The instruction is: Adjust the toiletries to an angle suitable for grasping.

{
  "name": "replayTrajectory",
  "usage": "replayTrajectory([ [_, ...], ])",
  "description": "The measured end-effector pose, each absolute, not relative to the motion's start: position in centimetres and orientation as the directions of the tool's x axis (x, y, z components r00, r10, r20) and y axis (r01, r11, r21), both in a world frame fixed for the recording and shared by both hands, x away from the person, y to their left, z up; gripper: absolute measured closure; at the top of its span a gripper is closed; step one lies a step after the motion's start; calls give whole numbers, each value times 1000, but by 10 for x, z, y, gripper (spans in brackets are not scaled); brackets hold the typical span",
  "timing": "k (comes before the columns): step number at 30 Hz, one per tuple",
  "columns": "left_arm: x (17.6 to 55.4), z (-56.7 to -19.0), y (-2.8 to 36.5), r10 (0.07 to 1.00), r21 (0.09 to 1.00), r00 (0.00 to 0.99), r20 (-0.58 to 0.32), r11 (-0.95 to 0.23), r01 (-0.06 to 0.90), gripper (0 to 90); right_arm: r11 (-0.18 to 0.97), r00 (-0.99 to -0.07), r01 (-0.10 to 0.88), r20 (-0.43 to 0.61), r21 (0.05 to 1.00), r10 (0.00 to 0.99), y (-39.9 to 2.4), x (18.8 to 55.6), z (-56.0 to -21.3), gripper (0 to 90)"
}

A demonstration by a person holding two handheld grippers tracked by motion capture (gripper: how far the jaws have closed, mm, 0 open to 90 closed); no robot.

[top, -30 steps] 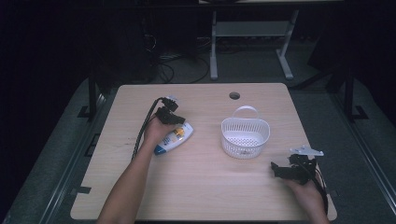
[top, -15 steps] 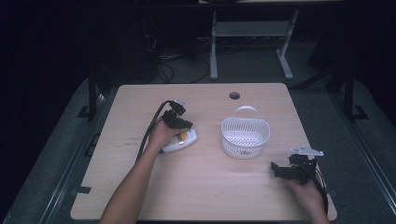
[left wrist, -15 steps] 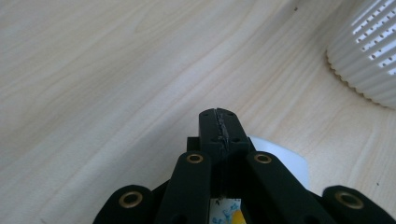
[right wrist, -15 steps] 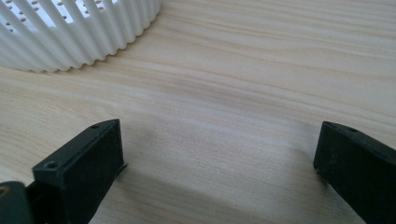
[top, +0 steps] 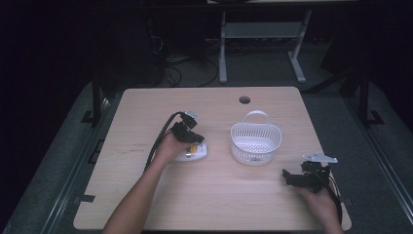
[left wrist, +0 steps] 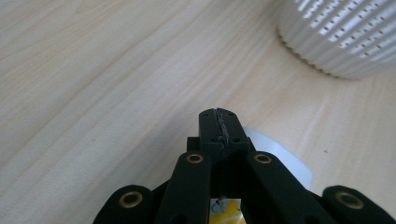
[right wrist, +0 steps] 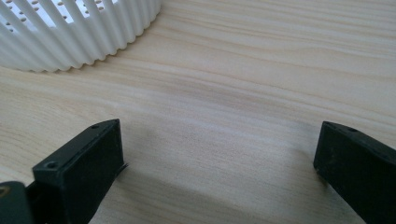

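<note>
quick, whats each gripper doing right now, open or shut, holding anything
Left gripper: jaws shut, gripping the white packet with a yellow label.
Right gripper: jaws wide open, holding nothing, resting low near the white basket.

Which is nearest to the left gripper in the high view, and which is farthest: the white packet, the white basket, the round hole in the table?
1. White packet: right under the left gripper.
2. White basket: to its right, mid-table.
3. Round hole: beyond the basket, near the table's far edge.

It looked like a lab or studio: a lone wooden table (top: 214,195) sat on grey carpet, cables (top: 170,66) and metal stands (top: 258,34) behind in darkness.
</note>
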State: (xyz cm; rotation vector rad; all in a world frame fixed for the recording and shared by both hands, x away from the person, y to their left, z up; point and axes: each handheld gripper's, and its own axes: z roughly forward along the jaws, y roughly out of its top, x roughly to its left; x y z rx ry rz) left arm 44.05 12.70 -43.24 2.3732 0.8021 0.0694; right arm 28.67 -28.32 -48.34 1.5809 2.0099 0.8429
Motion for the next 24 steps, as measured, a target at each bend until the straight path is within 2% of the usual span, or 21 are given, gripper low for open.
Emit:
replayTrajectory([
  [24,387,-435,130,508,595,847,-159,-635,492,900,159,-246,697,25,699,969,-283,287,-483,9],
])
